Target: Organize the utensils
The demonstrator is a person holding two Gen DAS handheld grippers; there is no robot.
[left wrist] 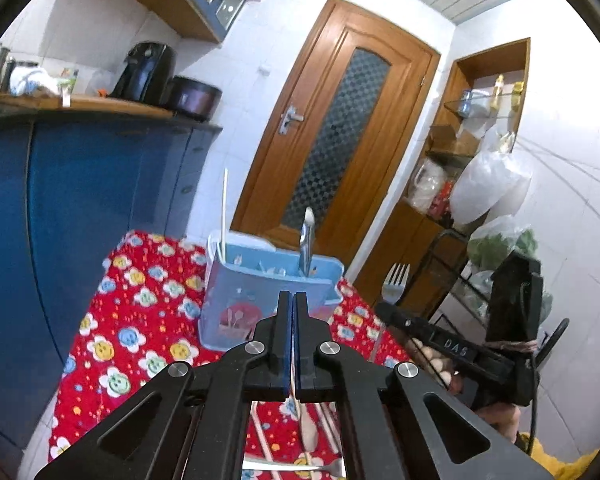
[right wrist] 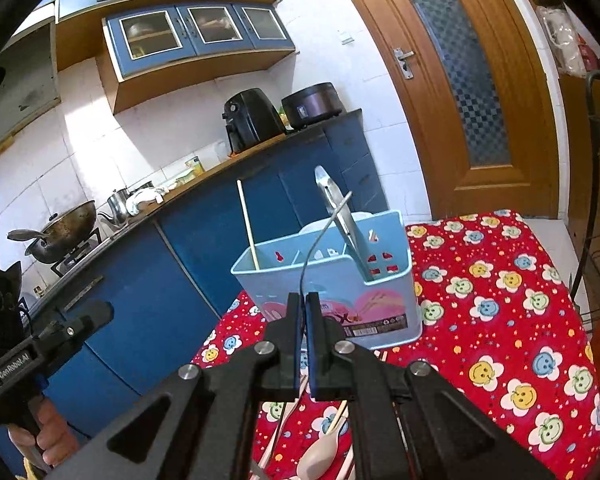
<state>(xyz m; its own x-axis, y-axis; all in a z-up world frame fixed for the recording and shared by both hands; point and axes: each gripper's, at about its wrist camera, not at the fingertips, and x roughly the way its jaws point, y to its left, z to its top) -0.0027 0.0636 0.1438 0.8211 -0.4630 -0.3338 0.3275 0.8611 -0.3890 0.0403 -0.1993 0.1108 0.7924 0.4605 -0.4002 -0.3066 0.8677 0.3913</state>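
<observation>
The blue utensil holder [left wrist: 260, 300] stands near the far edge of the table with the red flower cloth [left wrist: 112, 340], with bare cloth on both sides. The left gripper [left wrist: 292, 300] has its jaws closed on nothing. The right gripper [right wrist: 303, 302] pinches a fork [left wrist: 396, 282]; only the left view shows its prongs. A pink spoon [right wrist: 320, 456] lies on the cloth under the grippers.

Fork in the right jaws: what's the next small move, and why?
Probably carry the right gripper forward and up until the fork is over the blue caddy. The jaws are shut on the fork, and the left wrist view shows it off to the caddy's side, not above it. A chopstick and a metal utensil already stand inside.
</observation>
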